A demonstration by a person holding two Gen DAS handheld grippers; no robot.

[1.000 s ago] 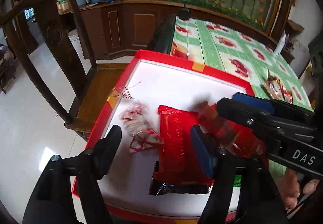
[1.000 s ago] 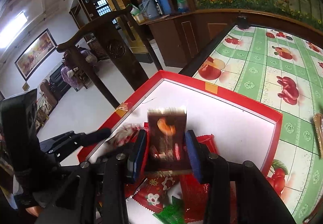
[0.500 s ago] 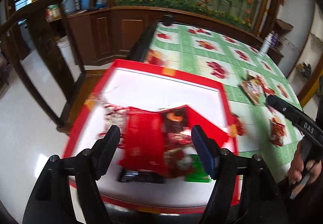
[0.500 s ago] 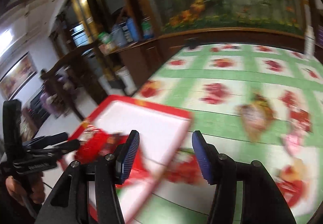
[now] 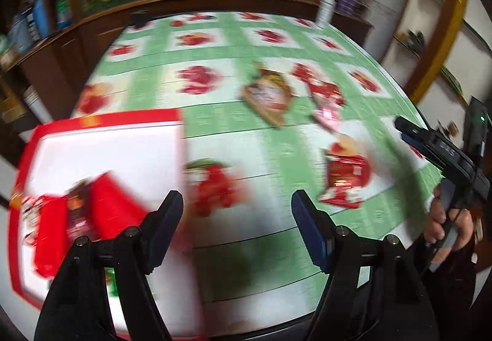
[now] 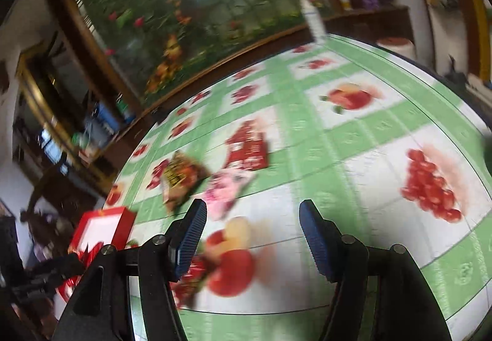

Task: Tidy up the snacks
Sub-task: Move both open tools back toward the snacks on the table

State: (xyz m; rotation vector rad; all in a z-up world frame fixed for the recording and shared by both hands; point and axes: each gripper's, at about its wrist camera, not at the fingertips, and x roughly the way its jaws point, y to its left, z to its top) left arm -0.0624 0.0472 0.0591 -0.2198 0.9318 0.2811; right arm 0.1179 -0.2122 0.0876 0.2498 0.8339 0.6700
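Left wrist, snack packet [image 5: 344, 178] beyond fingers [image 5: 310, 232]

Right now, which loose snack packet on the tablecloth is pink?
The pink packet, lying between the brown-and-yellow packet and the red packet; the others show no pink.

Empty, opening right claw [image 6: 252, 230] over fruit-print tablecloth [image 6: 369, 156]

1. The tablecloth [image 5: 276, 236] looks like smooth, slightly glossy plastic sheet printed with fruit.
2. The red tray [image 5: 101, 121] looks like matt cardboard with a white paper-like floor.
3. The snack packets [image 5: 344, 178] are shiny, crinkled foil or plastic film.
4. The left gripper [image 5: 236, 229] is matt black plastic with blue ribbed pads and metal screws.
5. The cabinet [image 5: 92, 43] behind is dark polished wood.
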